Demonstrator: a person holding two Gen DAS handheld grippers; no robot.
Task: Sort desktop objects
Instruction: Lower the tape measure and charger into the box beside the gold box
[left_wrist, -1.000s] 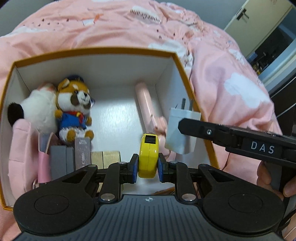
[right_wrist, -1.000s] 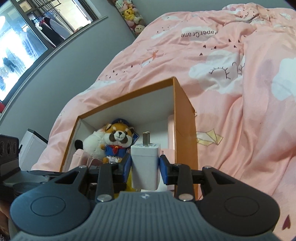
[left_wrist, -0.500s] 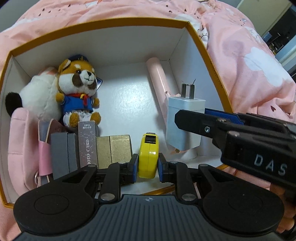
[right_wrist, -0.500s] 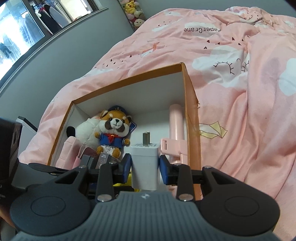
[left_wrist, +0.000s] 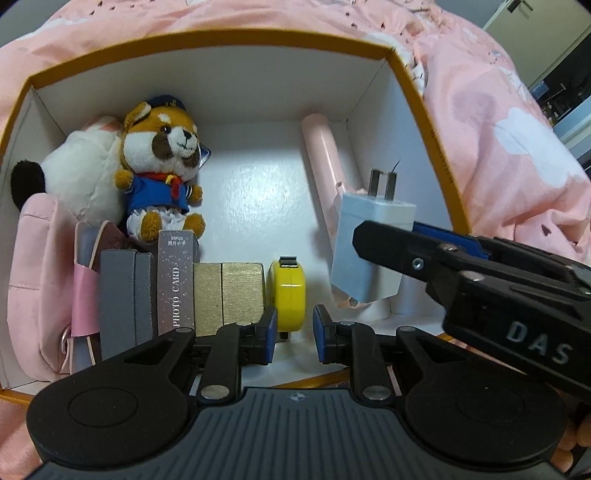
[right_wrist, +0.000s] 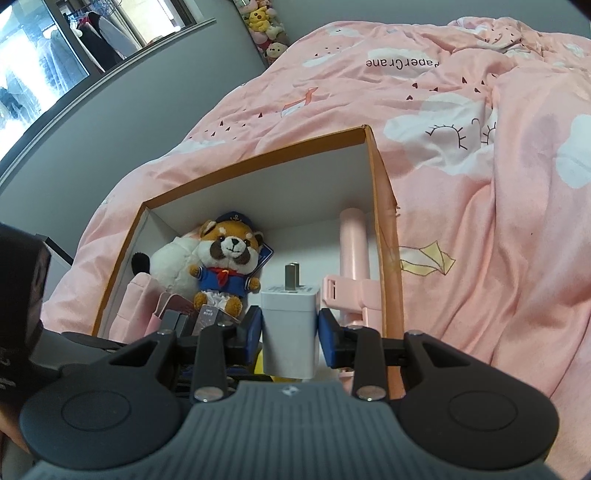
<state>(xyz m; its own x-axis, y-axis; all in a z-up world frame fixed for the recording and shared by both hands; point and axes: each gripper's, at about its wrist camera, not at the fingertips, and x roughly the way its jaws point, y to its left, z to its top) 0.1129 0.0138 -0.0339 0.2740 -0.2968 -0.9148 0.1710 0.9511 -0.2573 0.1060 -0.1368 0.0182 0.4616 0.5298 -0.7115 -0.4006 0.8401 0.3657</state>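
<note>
– What's different from a moment ago?

– The yellow tape measure (left_wrist: 290, 291); the left gripper (left_wrist: 293, 332) had it pinched, and now it stands on the floor of the box (left_wrist: 207, 37), touching the gold boxes (left_wrist: 229, 291) at the end of the near row; the jaws are only narrowly parted, with a sliver of daylight on one side of the tape, so I judge it released (though it's close).

– And the other hand?

– The right gripper (right_wrist: 290, 325) is clamped on the white charger (right_wrist: 290, 347), prongs pointing away; it has dropped lower and hangs over the box's right side, above the pink stick (left_wrist: 321, 147).

– So one thing sorted?

– Looks so; the charger is probably next, and the bare floor beside the tape seems the likely spot.

– What's it all sitting on?

– A pink duvet (right_wrist: 480, 184) with white clouds, soft and rumpled; grey wall (right_wrist: 166, 92) behind, a window (right_wrist: 37, 74) showing hung clothes, plush toys (right_wrist: 264, 26) in the corner.
</note>
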